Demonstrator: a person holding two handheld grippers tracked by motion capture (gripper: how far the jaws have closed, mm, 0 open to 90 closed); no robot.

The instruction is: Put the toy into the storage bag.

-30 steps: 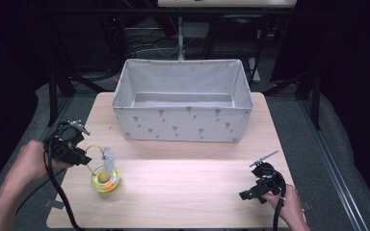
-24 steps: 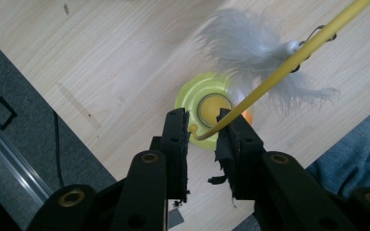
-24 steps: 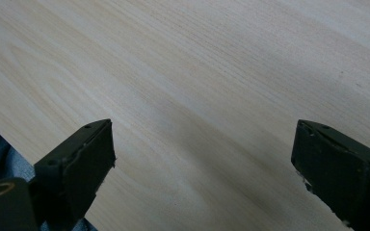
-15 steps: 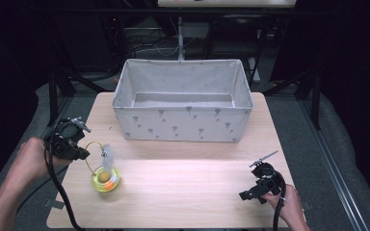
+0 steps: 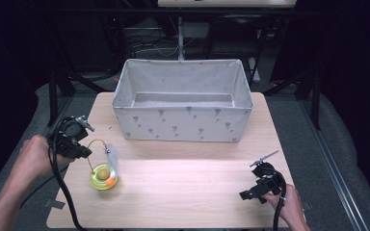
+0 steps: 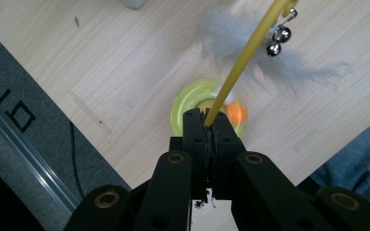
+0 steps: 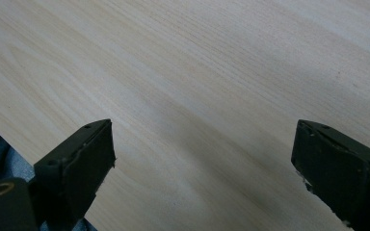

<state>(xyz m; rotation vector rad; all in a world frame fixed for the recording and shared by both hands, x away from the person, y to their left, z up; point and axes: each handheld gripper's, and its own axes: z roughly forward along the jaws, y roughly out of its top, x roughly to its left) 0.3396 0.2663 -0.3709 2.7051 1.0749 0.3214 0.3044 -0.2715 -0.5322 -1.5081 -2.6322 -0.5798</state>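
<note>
While the left tool [image 6: 207,126] sits clamped on the yellow wand [image 6: 243,62] of a cat toy, its jaws have just been closing, wand pinched between them. Toy's green base [image 5: 103,178] rests on the surface [image 5: 192,192] just left-front of the fabric bin [image 5: 183,103], near the bin's front left corner. Wand looks thin and springy, likely light; grey feather [image 6: 289,62] and small bells [image 6: 277,38] soft, floppy. Grip low on the wand near the base seems best, since the tip will whip. Right tool [image 7: 202,163] is wide open, holding nothing, over bare surface well right-front of the bin. Left gripper view shows bells and an orange ball [image 6: 236,114] up close; high view shows the wand's arc and bin.
</note>
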